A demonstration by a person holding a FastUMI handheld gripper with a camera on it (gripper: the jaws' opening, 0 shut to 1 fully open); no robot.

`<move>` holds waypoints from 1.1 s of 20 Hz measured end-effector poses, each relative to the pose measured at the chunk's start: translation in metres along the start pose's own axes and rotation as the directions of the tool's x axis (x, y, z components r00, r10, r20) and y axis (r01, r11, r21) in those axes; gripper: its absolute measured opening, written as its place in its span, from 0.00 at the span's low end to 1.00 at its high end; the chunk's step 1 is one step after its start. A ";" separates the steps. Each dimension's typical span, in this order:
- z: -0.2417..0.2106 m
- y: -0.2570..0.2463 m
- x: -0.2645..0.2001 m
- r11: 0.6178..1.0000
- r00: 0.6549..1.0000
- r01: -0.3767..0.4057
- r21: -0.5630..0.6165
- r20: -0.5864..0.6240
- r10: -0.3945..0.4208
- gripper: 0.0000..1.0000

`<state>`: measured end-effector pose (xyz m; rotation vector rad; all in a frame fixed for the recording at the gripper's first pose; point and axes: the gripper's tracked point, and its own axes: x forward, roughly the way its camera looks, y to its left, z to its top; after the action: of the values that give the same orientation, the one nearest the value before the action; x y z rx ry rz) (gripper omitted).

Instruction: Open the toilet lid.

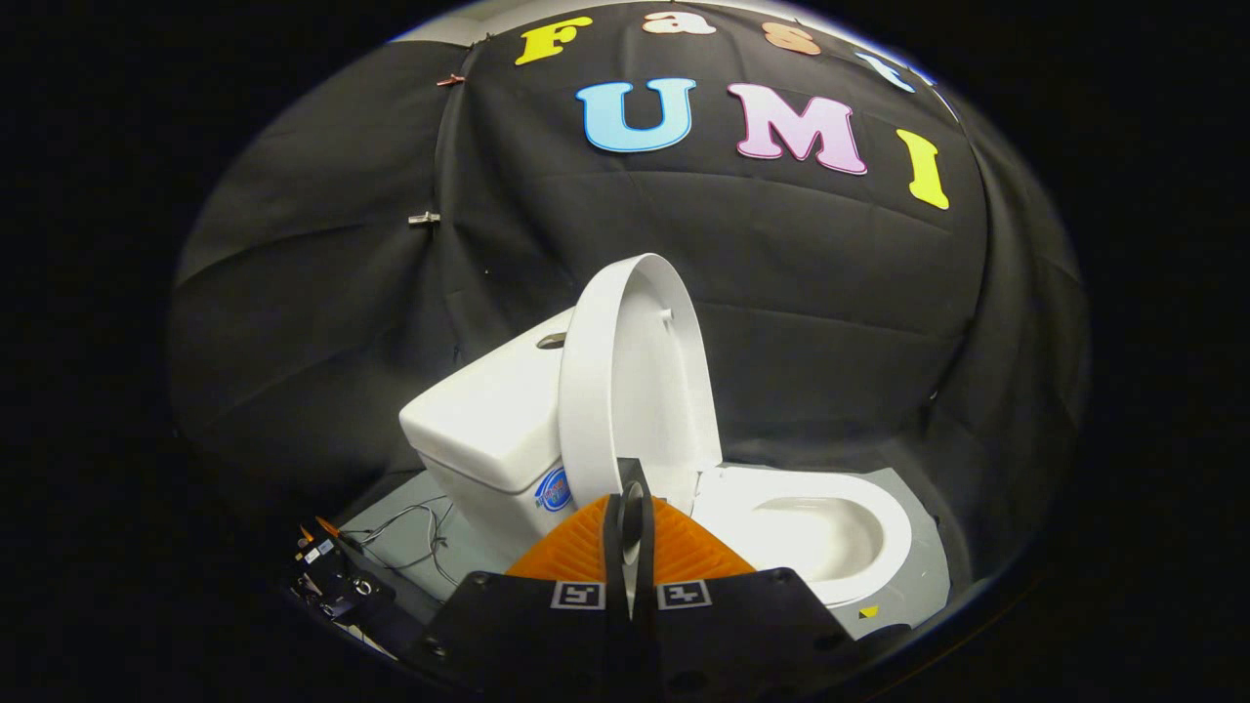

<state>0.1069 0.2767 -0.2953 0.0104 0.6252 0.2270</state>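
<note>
A white toilet stands ahead of me on a grey floor board (923, 586). Its lid (635, 381) is raised upright, its back toward the tank (488, 420) and its inner face turned to the open bowl (820, 532). My gripper (633, 508) sits low, right in front of the lid's bottom edge near the hinge. Its two fingers are pressed together with only a thin slit between them, and I see nothing held in it. The fingers hide the hinge area.
A flush button (551, 341) sits on top of the tank. Loose wires (415, 532) and a small device (332, 576) lie on the floor beside the tank. Black cloth walls close in behind and on both sides.
</note>
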 end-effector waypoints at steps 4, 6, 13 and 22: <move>-0.001 0.006 0.002 1.000 1.000 -0.014 0.004 -0.003 0.014 0.05; -0.002 0.006 0.002 1.000 1.000 -0.014 0.001 -0.005 0.014 0.05; -0.002 0.009 0.000 0.998 0.999 -0.048 0.035 -0.021 0.048 0.12; 0.025 0.016 -0.029 0.995 0.993 -0.095 0.027 0.067 0.093 0.99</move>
<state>0.0958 0.2873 -0.2570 0.0758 0.5632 0.3068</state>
